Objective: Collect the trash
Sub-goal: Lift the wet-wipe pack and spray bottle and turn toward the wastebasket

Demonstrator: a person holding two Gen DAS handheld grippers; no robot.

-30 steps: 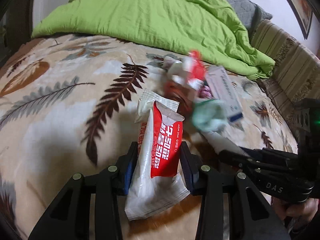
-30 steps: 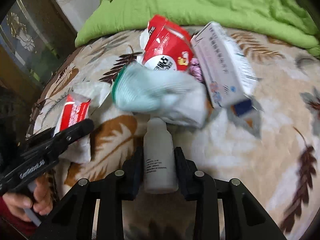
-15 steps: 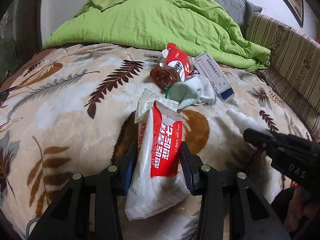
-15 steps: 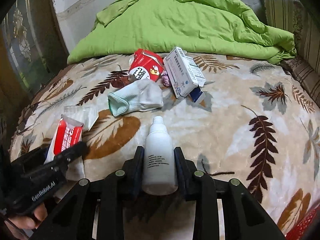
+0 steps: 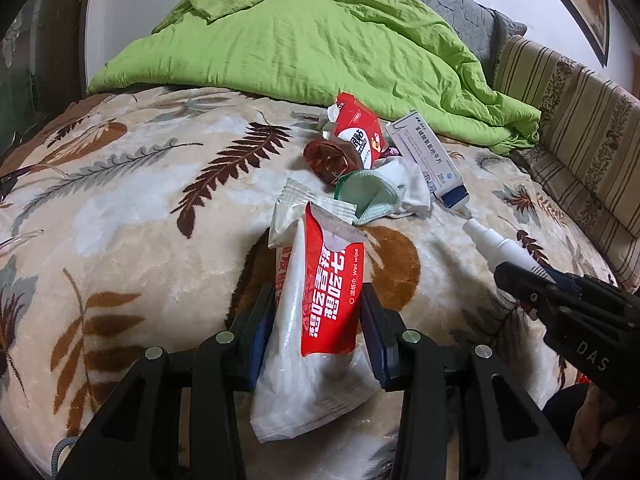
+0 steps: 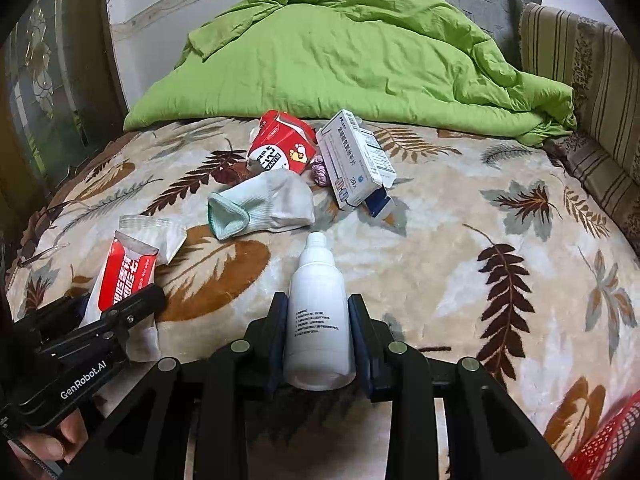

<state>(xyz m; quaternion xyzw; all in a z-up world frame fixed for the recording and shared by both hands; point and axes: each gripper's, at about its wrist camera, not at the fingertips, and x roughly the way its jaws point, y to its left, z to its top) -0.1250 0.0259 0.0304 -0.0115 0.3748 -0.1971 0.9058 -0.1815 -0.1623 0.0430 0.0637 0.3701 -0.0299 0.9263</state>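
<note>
My left tongs [image 5: 318,320] clamp a crinkled red-and-white wet-wipe packet [image 5: 320,304], lower centre; my right tongs [image 6: 318,332] clamp a smooth white plastic bottle [image 6: 318,320], lower centre, above the plush leaf-print bed [image 6: 460,248].

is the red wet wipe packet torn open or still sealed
Torn open. The wet wipe packet, clamped in the left gripper, has a ragged, gaping top edge.
</note>
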